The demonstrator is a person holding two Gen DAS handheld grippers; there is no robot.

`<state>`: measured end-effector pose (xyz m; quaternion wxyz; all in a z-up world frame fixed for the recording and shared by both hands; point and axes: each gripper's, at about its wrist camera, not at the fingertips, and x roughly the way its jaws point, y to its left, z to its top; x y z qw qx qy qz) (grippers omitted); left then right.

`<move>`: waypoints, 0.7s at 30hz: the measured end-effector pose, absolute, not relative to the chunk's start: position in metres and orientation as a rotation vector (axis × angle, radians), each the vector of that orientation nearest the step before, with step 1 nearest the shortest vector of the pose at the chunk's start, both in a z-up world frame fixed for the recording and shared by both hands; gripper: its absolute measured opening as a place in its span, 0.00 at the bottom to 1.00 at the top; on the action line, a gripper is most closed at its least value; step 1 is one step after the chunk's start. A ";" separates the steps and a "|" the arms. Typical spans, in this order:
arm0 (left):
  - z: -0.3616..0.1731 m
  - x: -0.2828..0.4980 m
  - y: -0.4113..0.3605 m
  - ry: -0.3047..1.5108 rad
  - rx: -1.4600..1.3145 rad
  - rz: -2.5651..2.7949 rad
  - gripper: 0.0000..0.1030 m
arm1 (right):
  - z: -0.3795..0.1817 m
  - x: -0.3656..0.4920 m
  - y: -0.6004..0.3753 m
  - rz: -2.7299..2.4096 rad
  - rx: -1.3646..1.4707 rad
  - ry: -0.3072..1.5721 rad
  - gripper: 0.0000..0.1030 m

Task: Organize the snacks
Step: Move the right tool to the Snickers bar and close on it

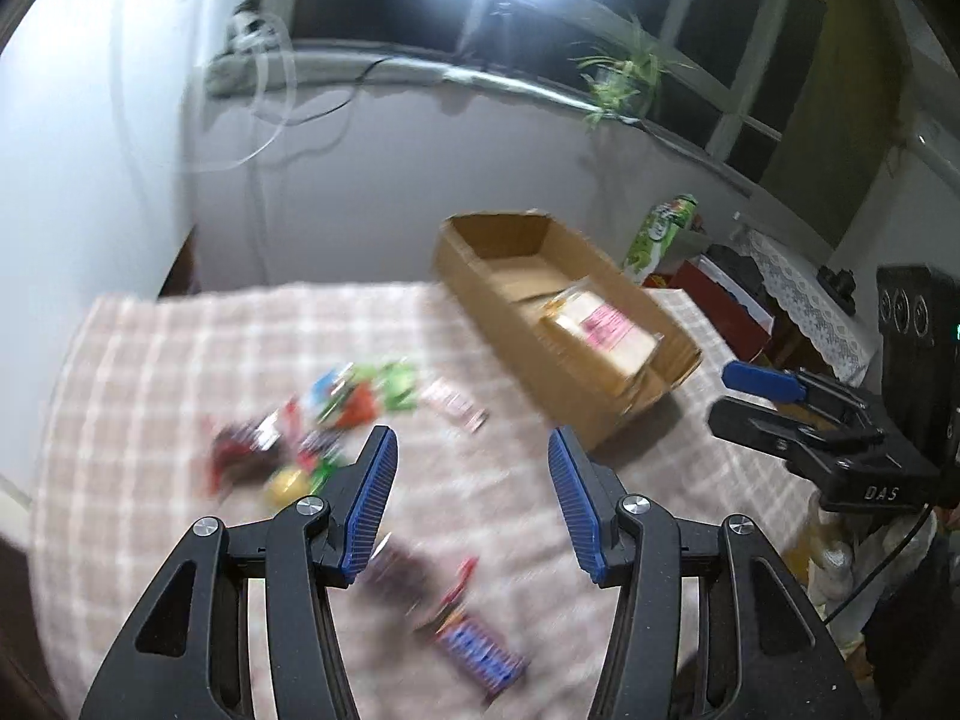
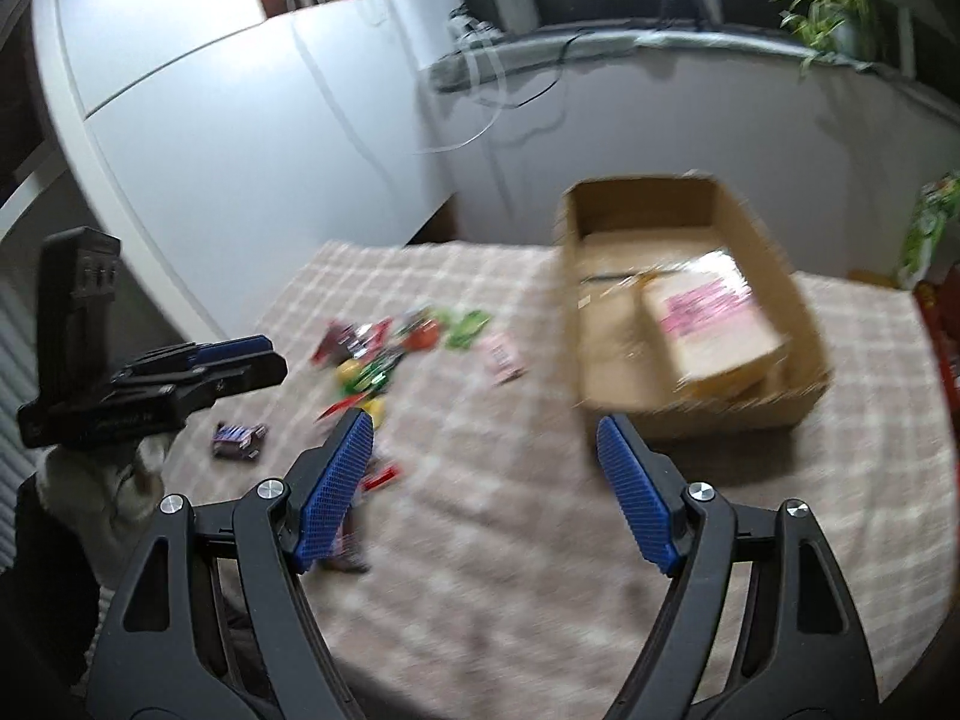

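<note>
We note a counter draped in a pink-and-white checked cloth (image 1: 240, 360), filling both wrist views. Toward its far right sits an open brown cardboard box (image 2: 774, 300), holding a tan paper packet with a pink label (image 2: 714, 324), lying tilted inside. Left of the box, on the cloth, we see a loose heap of small bright snack wrappers (image 1: 336, 420), red, green and yellow, blurred; a pink sachet (image 1: 456, 405) lies between heap and box, apart from both. A dark bar with blue print (image 1: 480, 651) lies nearer us, just beside a red-edged wrapper. Our left claw (image 1: 474, 498) hangs above the cloth, blue ribbed pads apart, nothing between. Our right claw (image 2: 486, 489) likewise stands wide and empty, near the box's front corner.
</note>
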<state>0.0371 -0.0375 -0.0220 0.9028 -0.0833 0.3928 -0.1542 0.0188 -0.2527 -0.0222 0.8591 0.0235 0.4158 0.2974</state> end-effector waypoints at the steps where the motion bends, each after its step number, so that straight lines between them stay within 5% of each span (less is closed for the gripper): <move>1: -0.026 0.032 -0.027 0.824 -0.191 -0.309 0.50 | -0.025 0.015 -0.247 0.642 0.047 0.881 0.78; 12: -0.063 -0.023 0.061 0.906 -0.171 -0.125 0.50 | -0.067 -0.008 -0.182 0.755 -0.037 0.985 0.78; 21: -0.095 -0.030 0.058 1.014 0.137 -0.122 0.50 | -0.093 -0.009 -0.155 0.761 -0.091 1.053 0.78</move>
